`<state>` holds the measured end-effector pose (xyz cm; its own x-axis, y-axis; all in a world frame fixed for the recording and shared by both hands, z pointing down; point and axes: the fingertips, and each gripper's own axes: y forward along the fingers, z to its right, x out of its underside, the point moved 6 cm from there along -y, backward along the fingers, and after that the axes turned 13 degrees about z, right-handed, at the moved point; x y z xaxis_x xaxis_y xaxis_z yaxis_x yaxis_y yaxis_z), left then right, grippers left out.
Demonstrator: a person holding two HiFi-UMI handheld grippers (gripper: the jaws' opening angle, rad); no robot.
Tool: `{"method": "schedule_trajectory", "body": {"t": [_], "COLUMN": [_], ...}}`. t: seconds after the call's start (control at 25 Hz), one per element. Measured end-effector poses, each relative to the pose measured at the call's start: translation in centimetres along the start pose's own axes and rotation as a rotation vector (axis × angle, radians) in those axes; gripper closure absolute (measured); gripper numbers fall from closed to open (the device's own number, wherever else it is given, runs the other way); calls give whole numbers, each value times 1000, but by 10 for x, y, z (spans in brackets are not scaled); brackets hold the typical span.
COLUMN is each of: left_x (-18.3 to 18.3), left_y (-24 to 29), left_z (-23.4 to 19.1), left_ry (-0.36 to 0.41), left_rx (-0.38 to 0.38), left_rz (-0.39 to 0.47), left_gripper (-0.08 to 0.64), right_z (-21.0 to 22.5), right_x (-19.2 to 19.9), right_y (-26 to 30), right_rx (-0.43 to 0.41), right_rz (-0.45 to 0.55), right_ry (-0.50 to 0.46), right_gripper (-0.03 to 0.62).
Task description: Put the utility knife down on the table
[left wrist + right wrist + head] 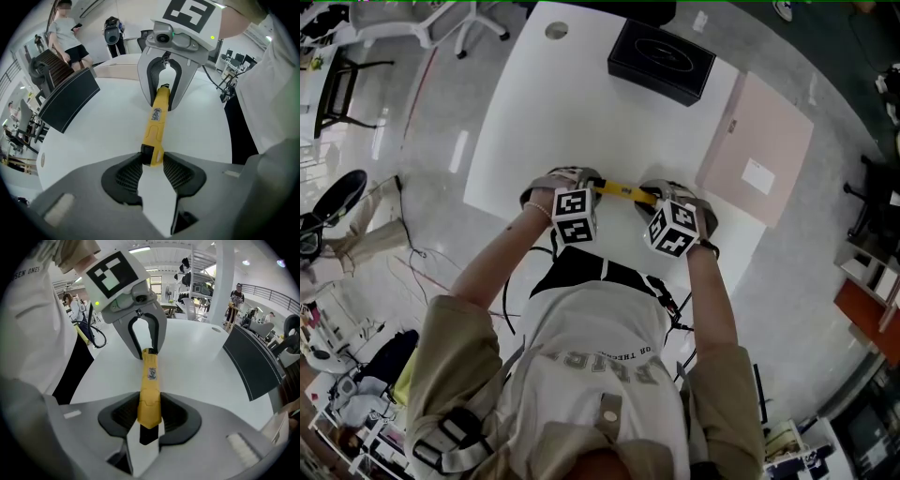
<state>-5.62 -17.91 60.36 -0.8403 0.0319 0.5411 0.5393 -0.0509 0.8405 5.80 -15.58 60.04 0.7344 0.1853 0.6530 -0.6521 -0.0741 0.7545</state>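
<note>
A yellow utility knife [623,192] spans between my two grippers over the near edge of the white table [581,112]. My left gripper [579,183] holds its black-tipped end, the pads pressed on both sides [152,161]. My right gripper [661,195] is shut on the other end, and the yellow body [150,385] runs out between its pads. In each gripper view the opposite gripper faces me, closed on the far end of the knife [157,122]: the right gripper [162,98] and the left gripper [146,347]. Whether the knife touches the tabletop I cannot tell.
A black box [661,61] lies at the table's far side, with a pale pink sheet [757,145] to its right. A round hole [556,30] marks the far left corner. Office chairs and cables stand around the table; a person [65,37] stands beyond it.
</note>
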Motion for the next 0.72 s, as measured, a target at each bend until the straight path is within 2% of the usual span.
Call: {"method": "schedule_trajectory", "body": {"t": [0.72], "left_x": [-3], "left_y": [4], "left_z": [-1], "left_ry": [-39], "left_rx": [33], "left_rz": [-50], "left_gripper": [413], "right_z": [3], "right_x": [6], "right_y": [6], "right_rx": [-27], "right_rz": [-58], "right_ry": [6], "right_gripper": [459]}}
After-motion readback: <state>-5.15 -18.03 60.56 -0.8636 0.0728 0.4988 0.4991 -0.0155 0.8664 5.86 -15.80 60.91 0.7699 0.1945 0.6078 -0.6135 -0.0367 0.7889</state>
